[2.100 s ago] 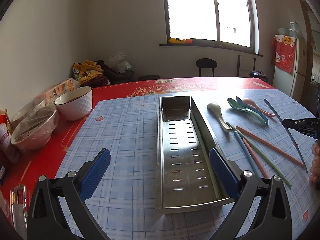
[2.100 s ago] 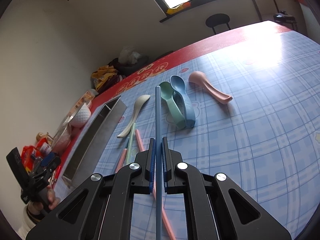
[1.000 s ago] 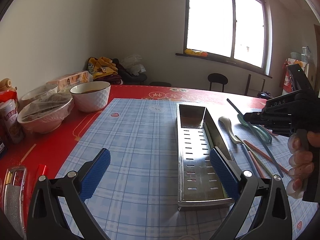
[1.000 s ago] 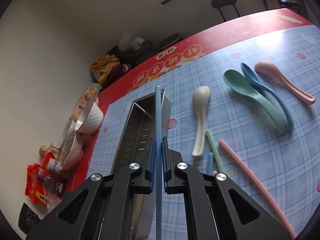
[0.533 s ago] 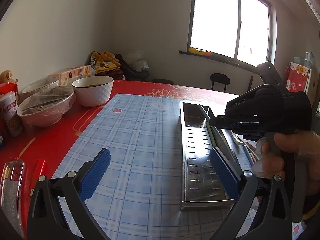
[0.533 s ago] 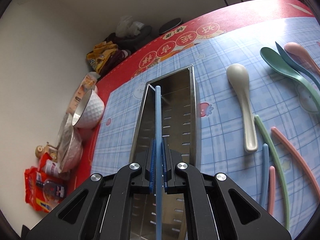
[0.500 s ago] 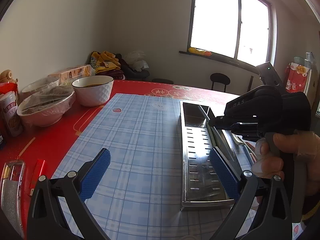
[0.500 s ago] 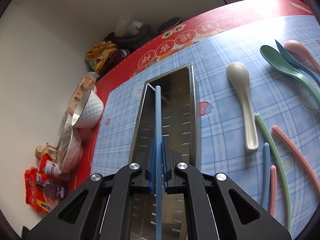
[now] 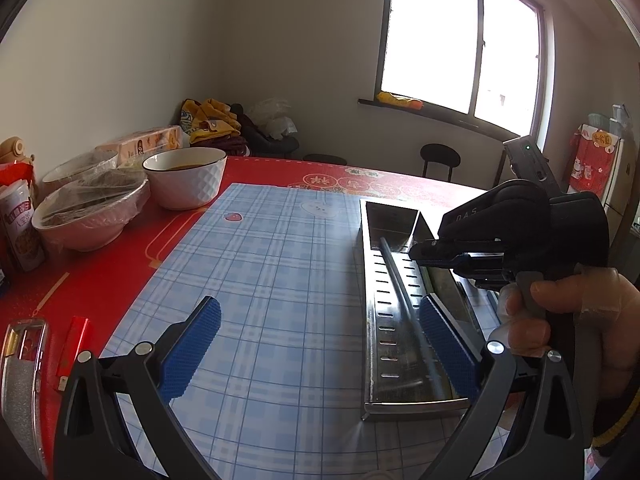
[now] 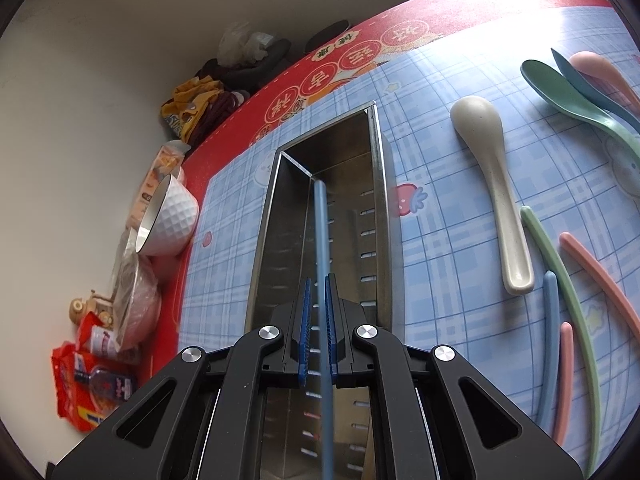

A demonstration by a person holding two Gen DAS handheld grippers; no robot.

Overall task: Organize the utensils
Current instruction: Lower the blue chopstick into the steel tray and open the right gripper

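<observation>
Over the blue checked table (image 9: 260,280), the right tongs (image 10: 318,292) hang above the long steel tray (image 10: 262,240), a person's hand (image 9: 560,320) wrapped round their grip. Their jaws have just been opening and now stand parted a crack. The blue chopstick (image 10: 322,232) runs between the pads with a sliver of daylight on one side. It is slim, straight and pale blue, lies lengthwise along the tray's slotted floor, and its far tip stops just short of the end wall. From the left wrist view we see the chopstick below the right tongs' tips, its near end smeared and hard to make out. The left tongs (image 9: 318,308) are spread wide with nothing between them, low over the open stretch of mat left of the tray. That stretch ends at a white bowl (image 9: 184,184) and covered dishes near the table's red border. Right of the tray lie a cream spoon (image 10: 496,184), a green spoon (image 10: 560,88) and a pink spoon (image 10: 592,64) cut off by the frame. Nearer us, loose green (image 10: 560,268) and pink (image 10: 600,272) chopsticks curve toward the picture's edge. The right tongs' black frame hides the tray's near end.
</observation>
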